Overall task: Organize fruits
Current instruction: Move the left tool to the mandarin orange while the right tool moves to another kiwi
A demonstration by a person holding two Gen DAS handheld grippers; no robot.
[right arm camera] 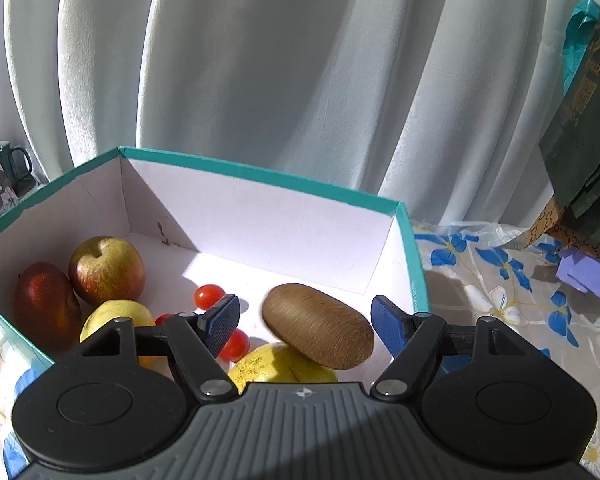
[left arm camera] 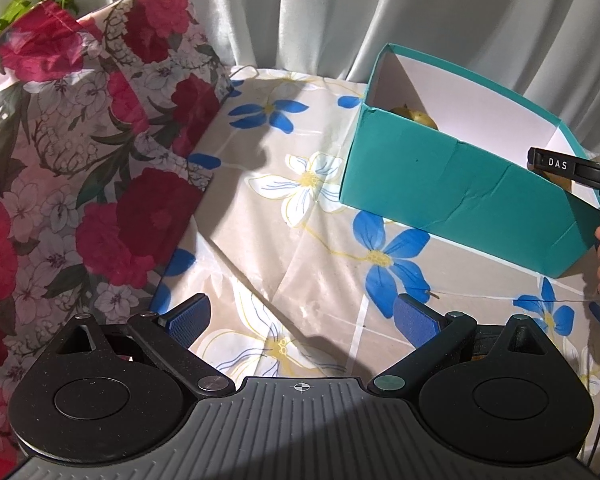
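1. Right claw point(right arm camera: 304, 322) is over the teal box point(right arm camera: 260, 172), its blue pads spread wide, and the kiwi point(right arm camera: 318, 326) sits between them with a clear gap on both sides. Neither pad touches it, so nothing is gripped.

2. The kiwi is tilted, and from the right wrist view it seems to rest on a yellow fruit point(right arm camera: 276, 364) at the near end of the box. My read: that perch looks unsteady, so the kiwi could roll off toward the cherry tomatoes point(right arm camera: 210, 295) or the near wall.

3. Pulling out is the risk. If the right claw backs away crooked, one pad could catch the kiwi and drag it along, or nudge the soft tomatoes just beside the left pad.

4. The box rim is near the right pad. A careless lift could hook the cardboard wall and shift or tip the light box, sending the red apple point(right arm camera: 106, 270), the dark red fruit point(right arm camera: 46, 310) and the other yellow fruit point(right arm camera: 116, 316) rolling.

5. Left claw point(left arm camera: 302, 318) hangs open over the flowered cloth on the surface point(left arm camera: 300, 184), holding nothing and well apart from the box. It isn't bracing the box, so any snag goes unchecked.

6. The cloth is wrinkled and glossy-looking; I'd judge the box could slide on it if bumped.

7. Harsh sunlight and deep shadow cut across the box floor, which may hide how near the pads are to the fruit.
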